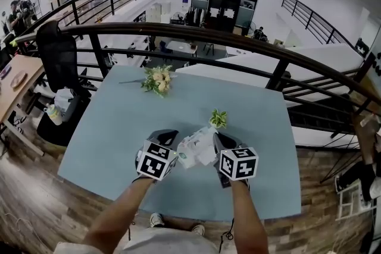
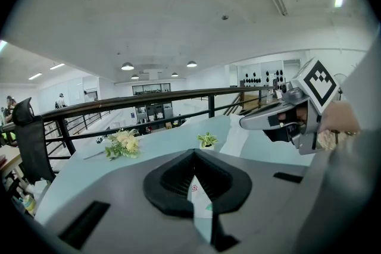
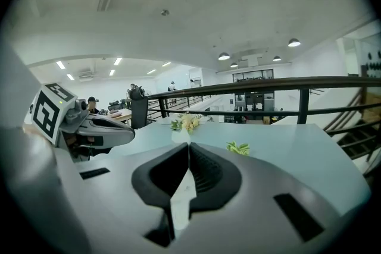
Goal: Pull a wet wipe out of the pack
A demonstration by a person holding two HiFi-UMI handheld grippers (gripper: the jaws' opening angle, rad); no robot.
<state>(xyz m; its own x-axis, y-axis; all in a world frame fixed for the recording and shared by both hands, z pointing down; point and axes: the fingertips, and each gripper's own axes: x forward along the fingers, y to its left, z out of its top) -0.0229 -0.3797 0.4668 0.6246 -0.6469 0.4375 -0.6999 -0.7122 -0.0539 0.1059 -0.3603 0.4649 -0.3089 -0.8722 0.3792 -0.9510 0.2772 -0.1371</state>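
Currently: extraction step, with the wipe (image 3: 180, 198) pinched but, as judged, not yet free.
Left claw (image 1: 171, 138): pressed together on a printed edge of the pack (image 1: 191, 150), seemingly held clear above the tabletop (image 1: 107, 140).
Right claw (image 1: 218, 141): pressed together, pinching the white wipe; just right of the left claw.
Pack: between the two claws.
Plant (image 1: 218, 118): just beyond the right claw.
Flowers (image 1: 158, 79): well beyond the left claw.
Next move, as judged: the right claw draws away from the left claw while the left anchors the pack. Neither pinch may slip, or the sheet could tear or drag the pack along.
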